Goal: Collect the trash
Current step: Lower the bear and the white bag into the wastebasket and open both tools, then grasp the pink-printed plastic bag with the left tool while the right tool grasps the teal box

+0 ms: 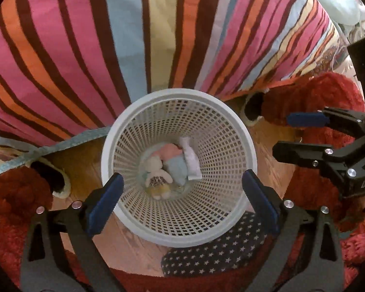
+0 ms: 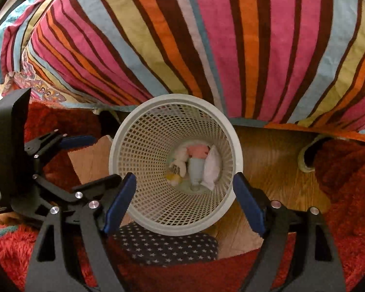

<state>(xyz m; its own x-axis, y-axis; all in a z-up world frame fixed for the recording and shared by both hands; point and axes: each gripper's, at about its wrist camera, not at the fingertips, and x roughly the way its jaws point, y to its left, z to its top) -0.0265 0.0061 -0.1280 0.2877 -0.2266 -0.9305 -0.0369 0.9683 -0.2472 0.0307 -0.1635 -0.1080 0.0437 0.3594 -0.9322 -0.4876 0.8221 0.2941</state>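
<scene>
Both my grippers hang above the white mesh basket (image 1: pixel 124 131), pointing down into it. My left gripper (image 1: pixel 182 194) is spread wide, with nothing between its blue pads (image 1: pixel 104 202); my right gripper (image 2: pixel 185 199) is released too, and empty. At the basket's bottom lie a small plush toy (image 1: pixel 155 172), a pink cloth (image 1: pixel 169 149), a pale blue cloth (image 1: pixel 176 170) and a white pouch (image 1: pixel 191 163), touching one another. The basket stands on the wooden floor (image 2: pixel 275 160), against the striped bedspread (image 1: pixel 85 48), between red rugs (image 1: pixel 9 206).
</scene>
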